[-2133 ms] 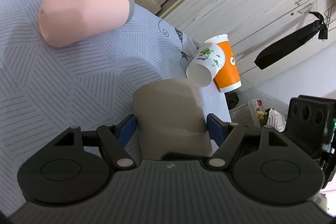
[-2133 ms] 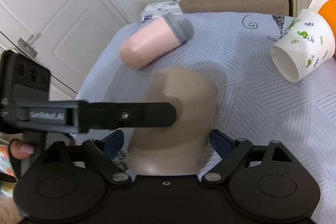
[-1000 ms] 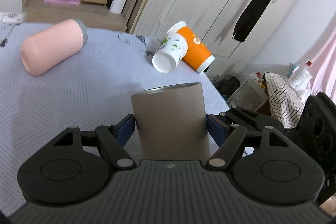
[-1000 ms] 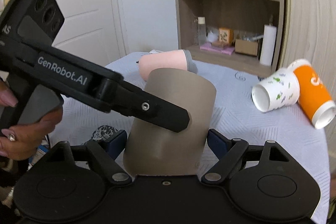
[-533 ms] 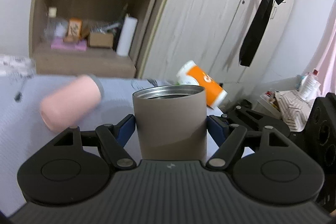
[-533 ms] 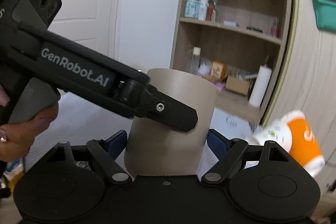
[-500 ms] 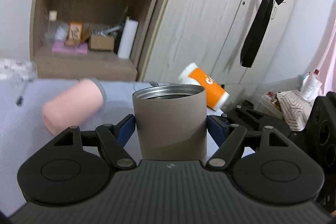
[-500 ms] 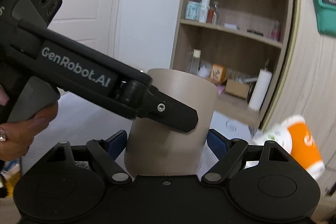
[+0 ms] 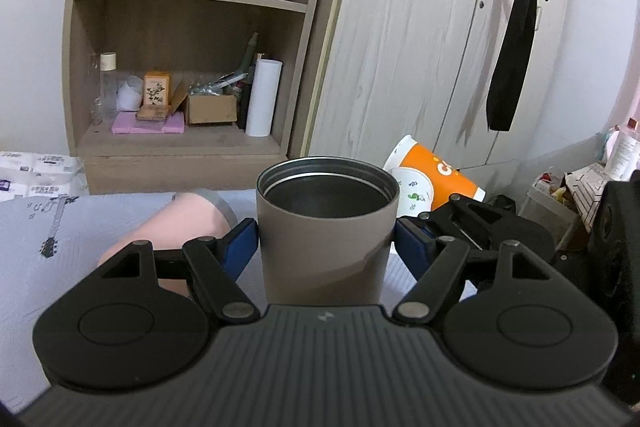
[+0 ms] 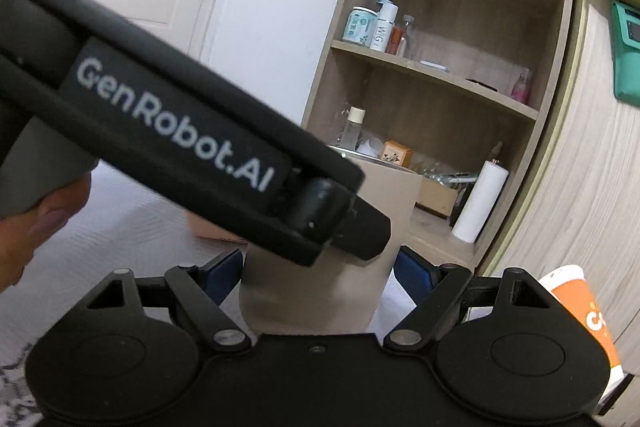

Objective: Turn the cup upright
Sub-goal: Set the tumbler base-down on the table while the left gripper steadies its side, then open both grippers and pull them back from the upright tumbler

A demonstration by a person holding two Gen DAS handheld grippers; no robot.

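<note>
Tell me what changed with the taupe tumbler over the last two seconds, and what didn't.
The taupe tumbler was tipped from mouth-down to upright; its open steel mouth now faces up. Both the left gripper and the right gripper kept their jaws on it throughout. The pink tumbler and orange paper cup stayed lying on the table.
</note>
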